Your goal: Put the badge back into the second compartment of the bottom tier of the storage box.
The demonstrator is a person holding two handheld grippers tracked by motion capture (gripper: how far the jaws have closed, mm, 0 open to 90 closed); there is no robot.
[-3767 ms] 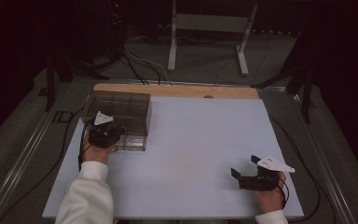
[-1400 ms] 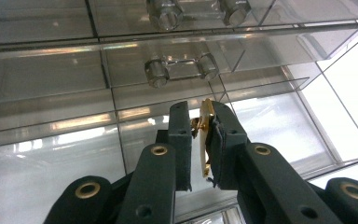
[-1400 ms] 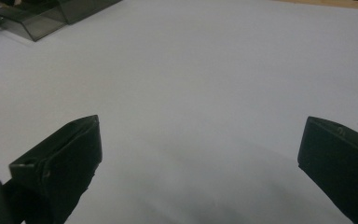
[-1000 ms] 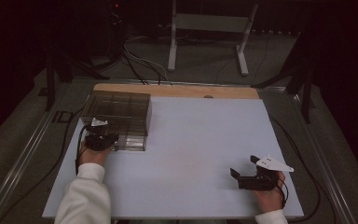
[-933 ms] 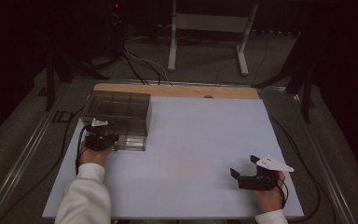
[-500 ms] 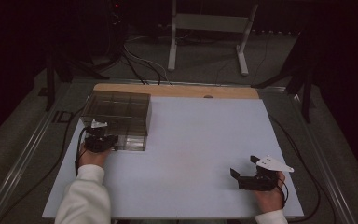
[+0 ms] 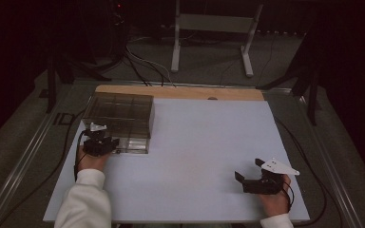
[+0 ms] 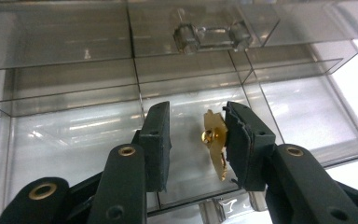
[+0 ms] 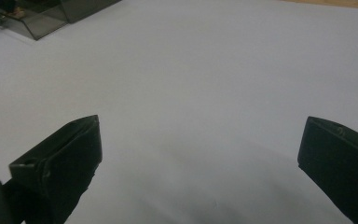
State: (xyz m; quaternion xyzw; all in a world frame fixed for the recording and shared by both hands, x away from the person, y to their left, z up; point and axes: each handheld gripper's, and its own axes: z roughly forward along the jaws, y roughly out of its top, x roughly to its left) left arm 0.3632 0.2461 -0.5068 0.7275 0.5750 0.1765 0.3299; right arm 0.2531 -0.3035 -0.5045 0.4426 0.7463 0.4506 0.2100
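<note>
Opening left gripper [image 8: 193, 140], brass piece [image 8: 216, 142] against one pad

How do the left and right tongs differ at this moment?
The left tongs have just been opening, still narrow, with a brass piece against one pad; the right tongs gape wide with nothing between them. The left reach into the clear box; the right sit over bare table. Both have black jaws.

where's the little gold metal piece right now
In the left gripper view the gold metal piece sits between the left gripper jaws, against the right-hand one, over the middle front compartment of the clear plastic organizer box. The jaws have just been opening.
</note>
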